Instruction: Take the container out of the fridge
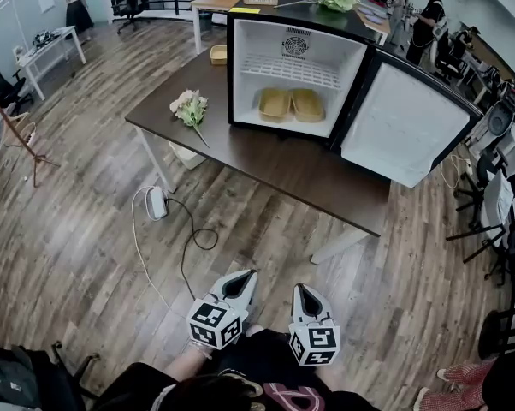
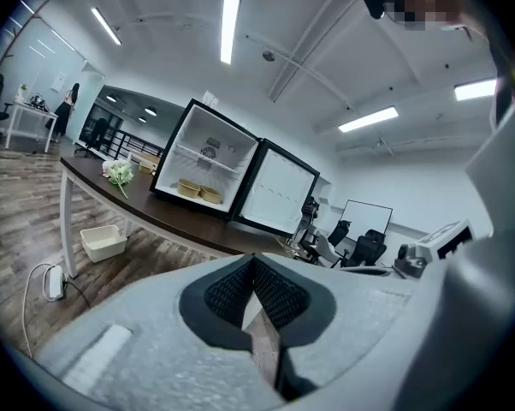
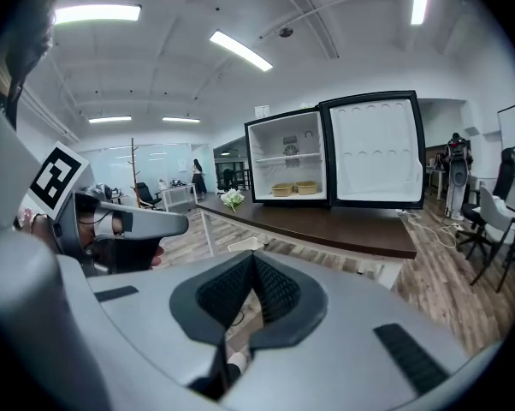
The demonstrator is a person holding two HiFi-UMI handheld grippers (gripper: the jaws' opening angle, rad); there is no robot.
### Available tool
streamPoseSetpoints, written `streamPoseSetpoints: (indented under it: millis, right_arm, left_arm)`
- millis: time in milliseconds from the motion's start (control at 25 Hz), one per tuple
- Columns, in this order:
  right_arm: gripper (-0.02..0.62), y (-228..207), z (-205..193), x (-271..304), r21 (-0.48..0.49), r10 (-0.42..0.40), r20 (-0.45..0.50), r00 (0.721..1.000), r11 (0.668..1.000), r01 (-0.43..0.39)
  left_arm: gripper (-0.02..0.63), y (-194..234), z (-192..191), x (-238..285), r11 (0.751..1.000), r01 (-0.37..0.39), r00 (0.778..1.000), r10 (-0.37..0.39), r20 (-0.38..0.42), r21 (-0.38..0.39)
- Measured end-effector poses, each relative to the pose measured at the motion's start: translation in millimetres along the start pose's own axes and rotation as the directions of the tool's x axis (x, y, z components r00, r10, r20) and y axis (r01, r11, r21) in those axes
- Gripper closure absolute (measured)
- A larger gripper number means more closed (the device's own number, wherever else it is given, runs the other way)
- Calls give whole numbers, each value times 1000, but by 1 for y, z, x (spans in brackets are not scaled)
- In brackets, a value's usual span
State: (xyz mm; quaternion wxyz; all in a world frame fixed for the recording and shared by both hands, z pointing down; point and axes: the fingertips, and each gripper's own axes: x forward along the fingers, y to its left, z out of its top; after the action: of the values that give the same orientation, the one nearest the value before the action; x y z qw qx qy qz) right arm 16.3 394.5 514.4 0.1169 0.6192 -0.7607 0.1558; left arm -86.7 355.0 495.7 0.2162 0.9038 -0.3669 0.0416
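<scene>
Left tool (image 1: 247, 274) and right tool (image 1: 302, 288) side by side, low over the wooden floor (image 1: 86, 229), each with jaws pressed together on nothing. Well ahead of both tips, on the dark brown desk (image 1: 283, 169), a small black fridge (image 1: 240, 67) with white interior, door swung wide to the right. Inside, on its bottom, two shallow tan containers (image 1: 275, 104) side by side, well apart from either tool.

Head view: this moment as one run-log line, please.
phase: before reach | fridge: open, on table | containers: two inside | left gripper: shut, empty | right gripper: shut, empty
</scene>
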Motion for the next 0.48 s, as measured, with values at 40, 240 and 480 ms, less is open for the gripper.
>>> streamPoseSetpoints:
  millis: [40,240,480]
  right_arm:
    - [586,-4,3,6,5,-8,-2,1000,1000,8]
    - [586,-21,18,39,22,-40,-12,999,999,41]
    - [586,-35,36,85,36,-67,-28,997,997,68]
  left_arm:
    - [600,6,4,6,1000,3,1000,-3,-5,1]
    - [599,37,23,37,1000,3,1000,-3,-13,0]
    - [599,73,49,72,1000,4,1000,-4,-11,6]
